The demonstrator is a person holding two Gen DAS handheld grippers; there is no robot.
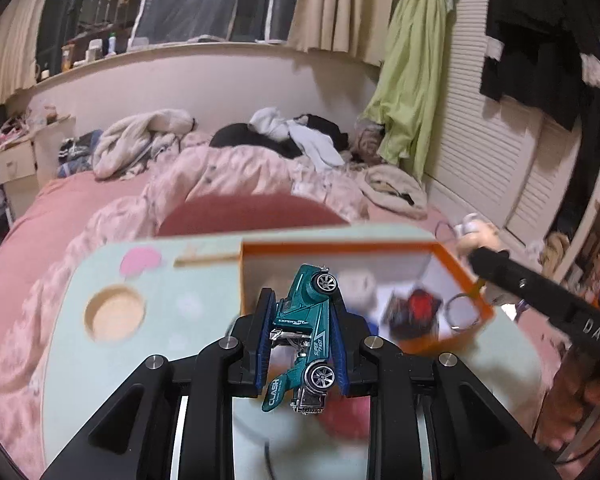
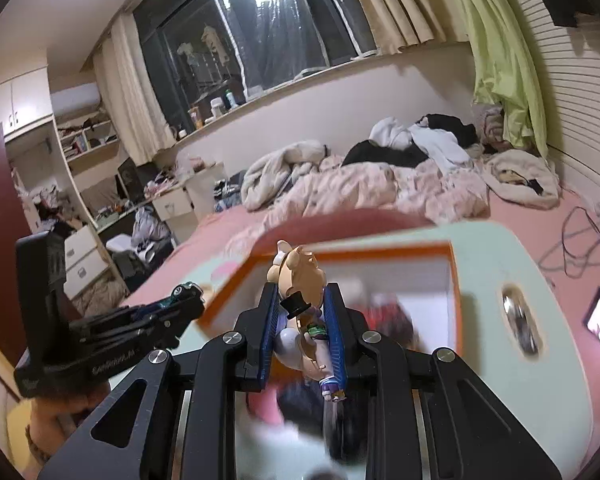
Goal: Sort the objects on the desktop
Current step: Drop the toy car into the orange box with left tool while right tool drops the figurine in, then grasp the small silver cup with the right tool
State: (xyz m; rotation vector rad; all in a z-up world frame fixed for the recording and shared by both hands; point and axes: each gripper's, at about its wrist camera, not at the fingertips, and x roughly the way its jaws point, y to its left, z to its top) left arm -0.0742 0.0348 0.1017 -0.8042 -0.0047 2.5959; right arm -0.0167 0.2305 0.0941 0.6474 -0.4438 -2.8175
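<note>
My left gripper [image 1: 302, 312] is shut on a teal toy car [image 1: 306, 336], held above the pale green lap table [image 1: 140, 352] in front of the orange-rimmed box [image 1: 460, 276]. My right gripper [image 2: 300, 312] is shut on a tan pig figurine with a black top hat [image 2: 302, 280], held above the near edge of the same box [image 2: 454, 276]. The box holds a red-and-black item [image 1: 414, 308] and a metal ring [image 1: 462, 312]. The right gripper also shows in the left wrist view [image 1: 484, 264], and the left gripper with the car in the right wrist view [image 2: 188, 300].
The table lies on a pink bed [image 1: 60, 208] with crumpled quilts and clothes. It has a round cup hole [image 1: 114, 314] at its left and a handle slot [image 2: 520, 320] at its right. Blurred items lie under both grippers. Cables [image 2: 580, 240] lie on the bed.
</note>
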